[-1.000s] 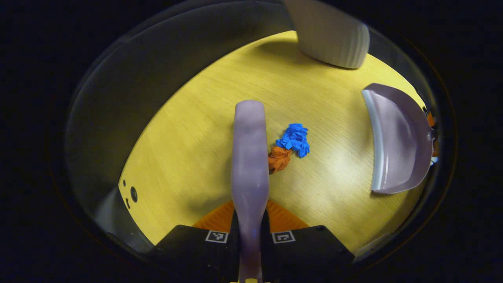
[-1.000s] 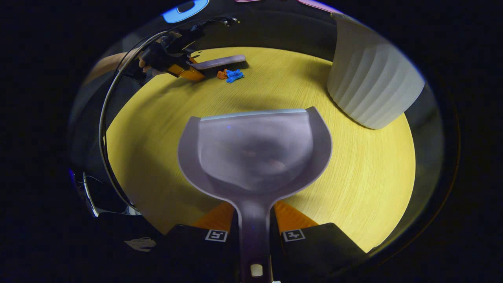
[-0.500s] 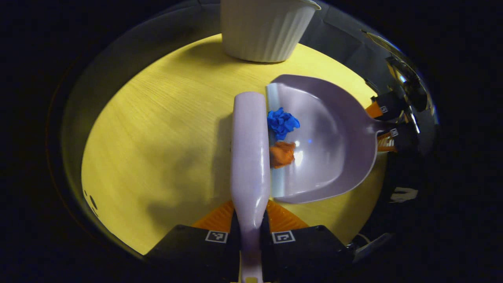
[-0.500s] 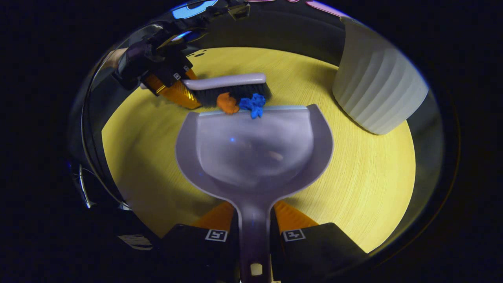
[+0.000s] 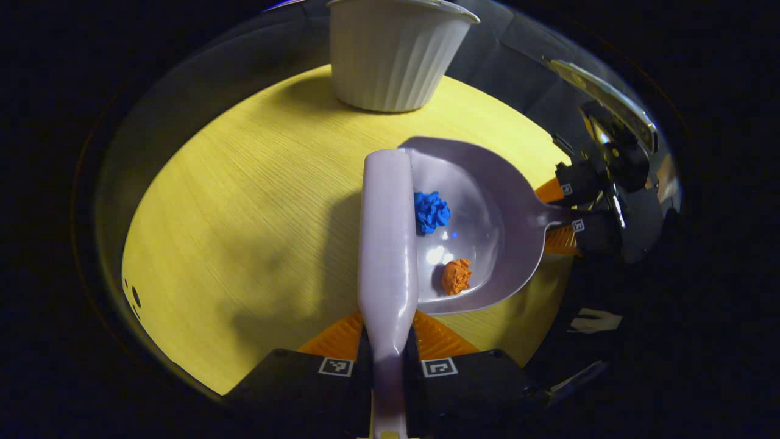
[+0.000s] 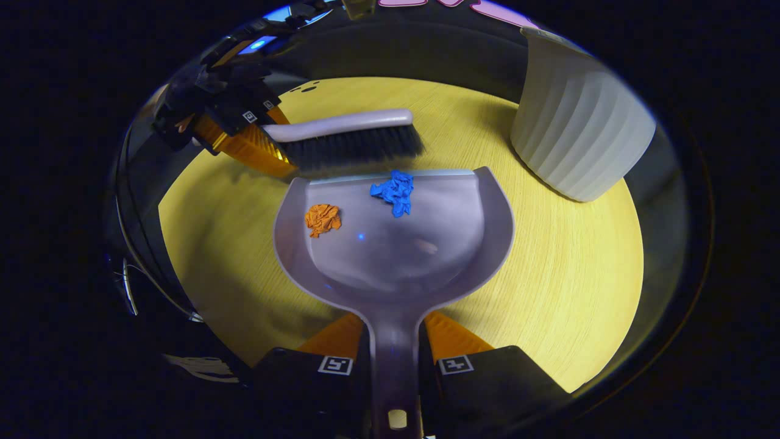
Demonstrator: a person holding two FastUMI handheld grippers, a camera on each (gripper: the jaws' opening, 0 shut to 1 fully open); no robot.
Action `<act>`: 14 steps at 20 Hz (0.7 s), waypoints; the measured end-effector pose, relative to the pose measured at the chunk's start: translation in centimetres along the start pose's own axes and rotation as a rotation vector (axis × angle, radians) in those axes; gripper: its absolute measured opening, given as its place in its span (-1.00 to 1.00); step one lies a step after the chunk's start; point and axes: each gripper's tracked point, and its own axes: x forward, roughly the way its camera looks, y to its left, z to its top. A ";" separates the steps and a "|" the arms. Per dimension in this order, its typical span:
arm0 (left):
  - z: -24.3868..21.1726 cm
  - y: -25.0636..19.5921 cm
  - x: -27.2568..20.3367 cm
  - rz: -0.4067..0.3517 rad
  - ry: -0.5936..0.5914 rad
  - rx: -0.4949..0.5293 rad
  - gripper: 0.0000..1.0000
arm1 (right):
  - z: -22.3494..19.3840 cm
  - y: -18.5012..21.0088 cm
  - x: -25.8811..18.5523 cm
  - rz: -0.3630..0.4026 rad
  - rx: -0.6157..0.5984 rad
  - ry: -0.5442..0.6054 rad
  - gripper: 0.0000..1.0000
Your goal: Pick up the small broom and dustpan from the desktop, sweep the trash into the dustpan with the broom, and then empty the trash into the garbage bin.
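Right gripper view, left to right, all placed against the dustpan (image 6: 393,244): left gripper (image 6: 244,131) off its far-left corner, jaws clamped on the broom (image 6: 347,137) handle, bristles just beyond the pan's front lip. Orange paper wad (image 6: 323,218) inside the pan near its left wall; blue paper wad (image 6: 393,192) inside too, just behind the lip. Right gripper (image 6: 395,360) at the pan's near end, jaws clenched on its handle. Ribbed white garbage bin (image 6: 579,134) off the pan's far-right side, apart from it.

Risks, as judged: blue wad sits close to the lip, so tipping the pan forward on the lift could roll it back onto the yellow desktop (image 6: 548,274). Tilting early, short of the bin, drops both wads. The pan could knock the bin.

No brand or readable writing; only square coded markers on the gripper bodies.
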 end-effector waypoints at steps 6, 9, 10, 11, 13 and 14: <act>-3.9 2.2 -3.8 0.123 -0.142 -0.160 -0.48 | -0.6 -3.9 -0.4 -0.047 0.040 -0.022 -0.28; -7.5 2.8 -3.3 0.165 -0.202 -0.274 -0.48 | -0.6 -6.0 -1.1 -0.071 0.067 -0.032 -0.28; -8.6 3.3 -2.7 0.179 -0.220 -0.297 -0.47 | -0.6 -6.6 -1.7 -0.084 0.069 -0.031 -0.28; -9.7 4.1 -1.9 0.197 -0.248 -0.316 -0.47 | -0.7 -7.0 -2.3 -0.092 0.065 -0.030 -0.29; -11.9 4.6 0.1 0.179 -0.252 -0.364 -0.48 | -0.5 -8.0 -4.0 -0.107 0.067 -0.045 -0.28; -13.2 5.3 1.1 0.182 -0.253 -0.383 -0.41 | 0.0 -8.1 -5.4 -0.119 0.073 -0.055 -0.29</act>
